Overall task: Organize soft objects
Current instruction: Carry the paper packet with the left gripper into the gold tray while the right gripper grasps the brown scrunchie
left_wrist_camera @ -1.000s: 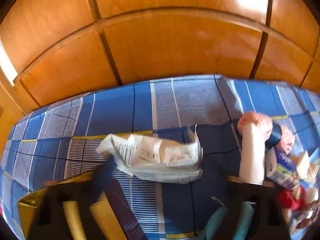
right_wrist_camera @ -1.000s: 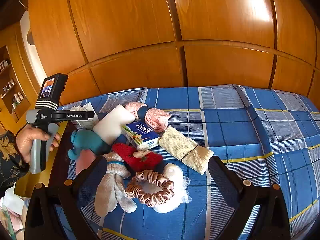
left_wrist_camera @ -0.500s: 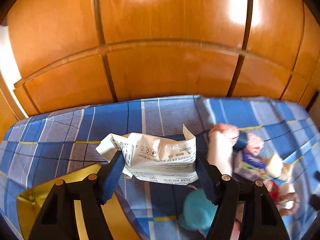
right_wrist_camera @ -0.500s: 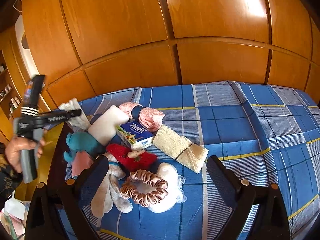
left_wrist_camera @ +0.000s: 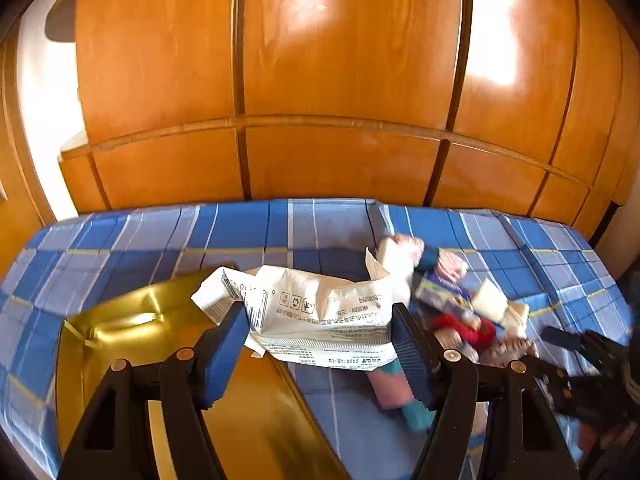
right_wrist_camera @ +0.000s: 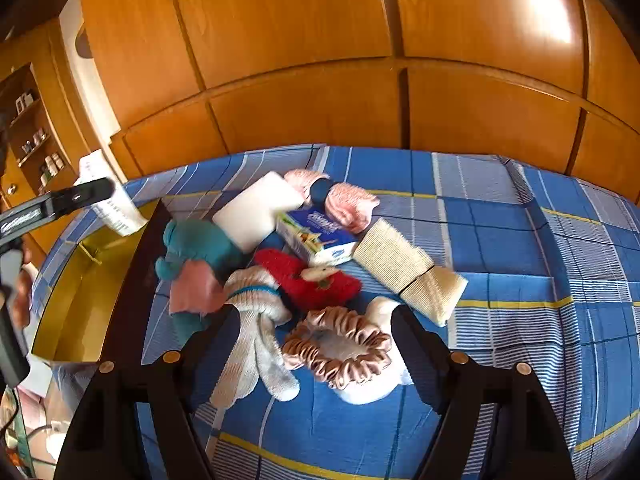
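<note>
My left gripper (left_wrist_camera: 320, 344) is shut on a white printed soft pack (left_wrist_camera: 320, 312) and holds it in the air beside the gold-lined box (left_wrist_camera: 132, 332). The pack also shows in the right wrist view (right_wrist_camera: 110, 200), above that box (right_wrist_camera: 92, 280). My right gripper (right_wrist_camera: 316, 344) is open and empty, low over a pink satin scrunchie (right_wrist_camera: 340, 348) and a white knit glove (right_wrist_camera: 256, 340). Beyond them lie a red plush (right_wrist_camera: 312, 280), a teal plush toy (right_wrist_camera: 196, 248), a tissue pack (right_wrist_camera: 316, 236), a beige bandage roll (right_wrist_camera: 408, 268), a white sponge block (right_wrist_camera: 256, 208) and pink socks (right_wrist_camera: 344, 200).
Everything lies on a blue plaid bedsheet (right_wrist_camera: 520, 240). A wooden panelled wardrobe (right_wrist_camera: 360, 80) closes off the back. Shelves with small bottles (right_wrist_camera: 32, 140) stand at the far left. The right gripper shows at the right edge of the left wrist view (left_wrist_camera: 580, 360).
My left gripper has lifted the white pack off the sheet and carried it left toward the gold box. My right gripper has moved down and closer to the scrunchie and glove.
</note>
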`<state>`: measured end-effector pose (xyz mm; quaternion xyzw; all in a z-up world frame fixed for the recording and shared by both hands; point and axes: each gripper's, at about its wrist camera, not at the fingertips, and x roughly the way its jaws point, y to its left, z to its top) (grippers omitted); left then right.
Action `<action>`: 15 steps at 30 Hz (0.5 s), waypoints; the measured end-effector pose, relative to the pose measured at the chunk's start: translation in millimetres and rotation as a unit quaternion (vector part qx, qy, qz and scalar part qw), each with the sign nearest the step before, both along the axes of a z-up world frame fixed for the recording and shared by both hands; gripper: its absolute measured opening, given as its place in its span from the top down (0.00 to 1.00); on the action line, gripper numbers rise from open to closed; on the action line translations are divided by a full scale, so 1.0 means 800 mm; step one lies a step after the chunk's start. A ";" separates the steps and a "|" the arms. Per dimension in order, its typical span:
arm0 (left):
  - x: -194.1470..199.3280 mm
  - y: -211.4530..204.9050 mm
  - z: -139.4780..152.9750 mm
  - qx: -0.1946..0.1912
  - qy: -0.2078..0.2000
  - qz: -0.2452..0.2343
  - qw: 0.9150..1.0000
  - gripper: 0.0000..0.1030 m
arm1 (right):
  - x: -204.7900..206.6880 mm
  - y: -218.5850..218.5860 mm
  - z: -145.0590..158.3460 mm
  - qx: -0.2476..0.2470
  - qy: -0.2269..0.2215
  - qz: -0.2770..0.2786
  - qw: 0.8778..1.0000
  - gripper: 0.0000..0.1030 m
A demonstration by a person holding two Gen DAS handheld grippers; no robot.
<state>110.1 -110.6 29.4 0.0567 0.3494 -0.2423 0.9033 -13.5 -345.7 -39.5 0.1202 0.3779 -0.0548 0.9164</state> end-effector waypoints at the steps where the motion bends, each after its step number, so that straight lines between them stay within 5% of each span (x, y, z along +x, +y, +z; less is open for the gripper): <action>1: -0.007 0.005 -0.002 -0.002 0.003 0.002 1.000 0.31 | 0.000 0.000 -0.001 0.002 0.003 0.001 1.000 0.28; 5: -0.033 0.023 -0.010 -0.018 0.019 0.008 1.000 0.31 | -0.002 -0.018 -0.003 0.016 0.010 -0.019 1.000 0.35; 10: -0.059 0.042 -0.016 -0.030 0.029 0.020 0.999 0.31 | -0.008 -0.061 -0.012 0.097 0.010 -0.072 0.993 0.35; 15: -0.081 0.058 -0.015 -0.032 0.025 0.025 0.999 0.31 | -0.005 -0.065 -0.017 0.095 0.017 -0.083 0.992 0.26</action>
